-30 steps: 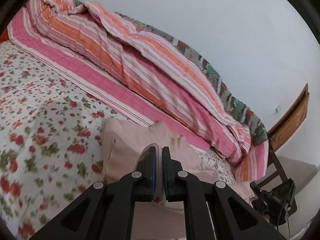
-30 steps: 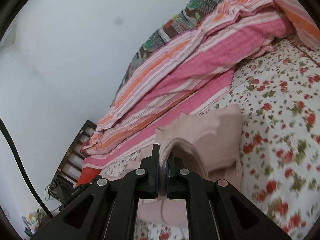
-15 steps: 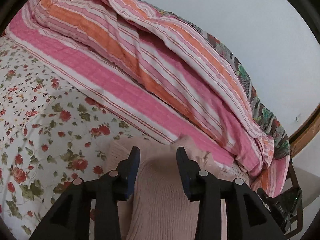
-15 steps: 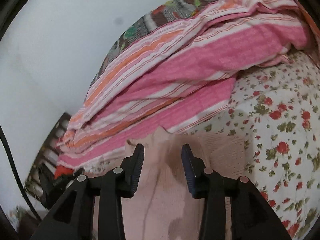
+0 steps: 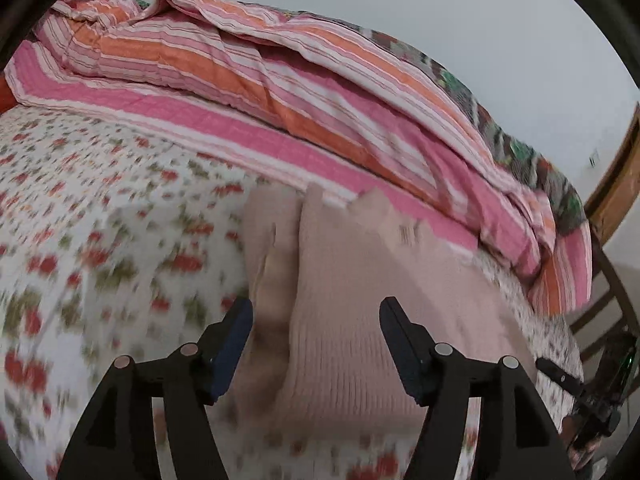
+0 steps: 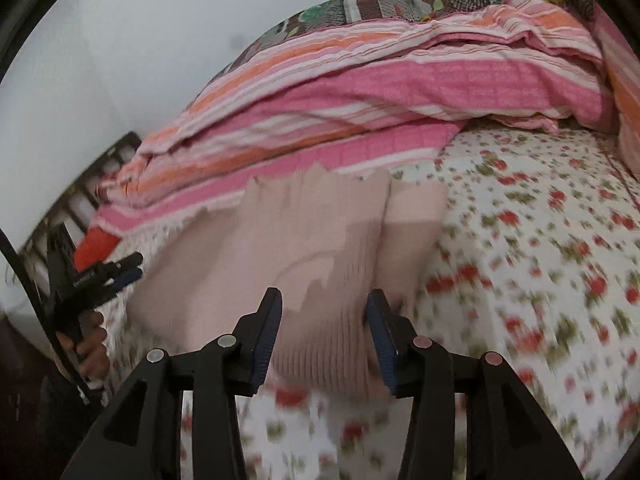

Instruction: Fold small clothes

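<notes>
A pale pink ribbed knit garment (image 5: pixel 352 320) lies folded on the floral bedsheet (image 5: pixel 100 216). It also shows in the right wrist view (image 6: pixel 320 248), doubled over with one layer on top. My left gripper (image 5: pixel 316 312) is open and empty, its jaws wide apart just above the garment's near edge. My right gripper (image 6: pixel 324 304) is open and empty too, above the near edge at the other side. The left gripper also shows at the left edge of the right wrist view (image 6: pixel 108 272), and the right gripper at the lower right of the left wrist view (image 5: pixel 592 392).
A pink and orange striped quilt (image 5: pixel 280 80) is bunched along the far side of the bed, against a white wall (image 5: pixel 440 0). A wooden bed frame (image 5: pixel 616 176) stands at the right. The floral sheet (image 6: pixel 540 240) stretches to the right of the garment.
Both grippers were shut on the garment's edge a second ago. They have let it go, opened wide and drawn back, and the garment now lies flat on the sheet.
</notes>
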The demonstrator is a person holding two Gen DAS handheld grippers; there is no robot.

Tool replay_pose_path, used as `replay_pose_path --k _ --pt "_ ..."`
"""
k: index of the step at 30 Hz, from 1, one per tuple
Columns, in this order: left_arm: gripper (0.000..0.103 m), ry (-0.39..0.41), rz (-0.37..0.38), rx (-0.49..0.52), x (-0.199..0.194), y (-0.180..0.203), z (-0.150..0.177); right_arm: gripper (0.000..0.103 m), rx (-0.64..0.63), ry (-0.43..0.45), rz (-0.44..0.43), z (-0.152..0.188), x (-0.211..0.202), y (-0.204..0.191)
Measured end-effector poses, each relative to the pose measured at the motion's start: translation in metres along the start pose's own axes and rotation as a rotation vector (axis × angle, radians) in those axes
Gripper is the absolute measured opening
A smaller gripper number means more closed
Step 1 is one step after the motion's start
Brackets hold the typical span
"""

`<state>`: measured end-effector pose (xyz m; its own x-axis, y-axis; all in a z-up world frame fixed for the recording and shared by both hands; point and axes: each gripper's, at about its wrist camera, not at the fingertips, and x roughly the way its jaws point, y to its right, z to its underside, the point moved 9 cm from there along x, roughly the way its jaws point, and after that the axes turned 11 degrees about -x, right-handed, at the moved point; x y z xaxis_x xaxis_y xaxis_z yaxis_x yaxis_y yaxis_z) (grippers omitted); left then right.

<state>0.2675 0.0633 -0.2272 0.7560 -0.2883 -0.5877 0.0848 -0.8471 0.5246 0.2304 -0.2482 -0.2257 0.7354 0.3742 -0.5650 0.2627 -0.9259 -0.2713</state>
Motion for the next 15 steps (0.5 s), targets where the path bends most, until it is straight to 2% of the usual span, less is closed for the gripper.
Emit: replay_pose_path --k 4,7,11,15 --pt "0.065 -0.032 0.014 -0.015 -0.014 -0.012 0.037 0.051 0.002 -0.029 0.004 0.030 -0.013 -0.006" --pt "0.065 -0.060 0.063 -0.076 -0.015 -0.021 0.056 0.055 0.049 -0.070 -0.056 0.052 -0.007 -0.013" --pt "0.071 -0.051 0.089 -0.096 -0.007 -0.017 0.054 0.058 0.089 -0.048 -0.038 0.056 0.007 -0.015" --pt "0.072 -0.035 0.111 -0.153 0.005 -0.015 0.041 0.058 0.213 0.002 -0.056 0.047 0.021 -0.007"
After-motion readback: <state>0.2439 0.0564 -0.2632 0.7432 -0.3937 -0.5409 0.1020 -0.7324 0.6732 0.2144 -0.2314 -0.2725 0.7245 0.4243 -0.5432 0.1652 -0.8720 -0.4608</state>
